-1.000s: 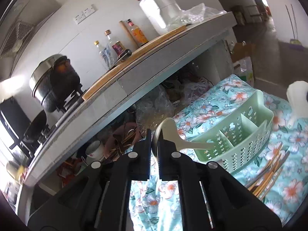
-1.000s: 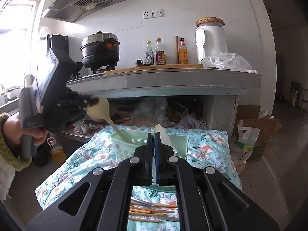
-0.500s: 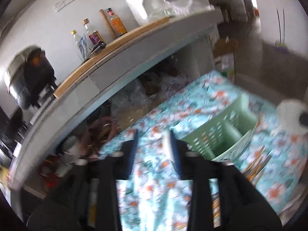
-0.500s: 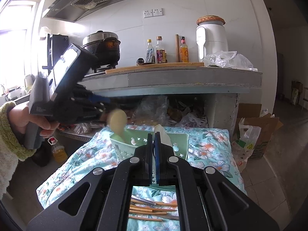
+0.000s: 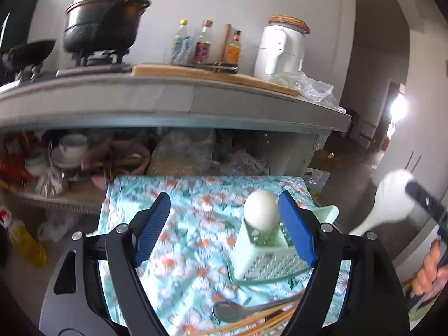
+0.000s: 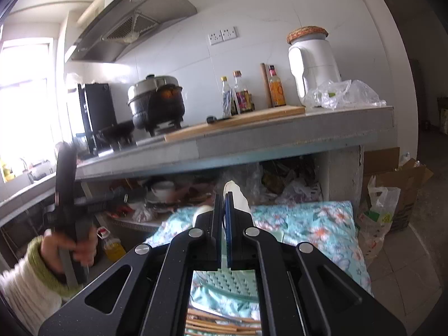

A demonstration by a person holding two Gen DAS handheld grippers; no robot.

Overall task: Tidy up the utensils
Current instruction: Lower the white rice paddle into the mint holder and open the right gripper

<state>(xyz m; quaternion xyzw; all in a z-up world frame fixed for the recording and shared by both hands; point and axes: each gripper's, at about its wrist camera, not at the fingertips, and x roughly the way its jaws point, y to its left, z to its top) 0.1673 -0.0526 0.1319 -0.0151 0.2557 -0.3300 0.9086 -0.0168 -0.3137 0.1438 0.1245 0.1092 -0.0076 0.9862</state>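
Observation:
A cream spoon (image 5: 260,210) stands upright in the pale green basket (image 5: 263,254) on the floral cloth (image 5: 182,252). My left gripper (image 5: 224,224) hangs just short of the basket, its jaws opening, and the blue pads (image 5: 152,224) touch nothing. My right gripper (image 6: 223,198) is shut on a white spoon (image 6: 236,197), whose bowl sticks out past the fingertips. The left wrist view shows that white spoon (image 5: 392,204) raised at the right. A metal spoon (image 5: 232,310) and several chopsticks (image 5: 266,324) lie on the cloth in front of the basket (image 6: 224,280).
A grey counter (image 6: 252,142) runs behind the table, with a black pot (image 6: 156,103), bottles (image 6: 238,92), a white appliance (image 6: 313,58) and a plastic bag (image 6: 341,92). Bowls and bags crowd the shelf beneath. A cardboard box (image 6: 392,184) stands on the floor at the right.
My left gripper let go of the cream spoon, which now stands in the basket, then opened, rolled level and drew back. My right gripper rose with the white spoon.

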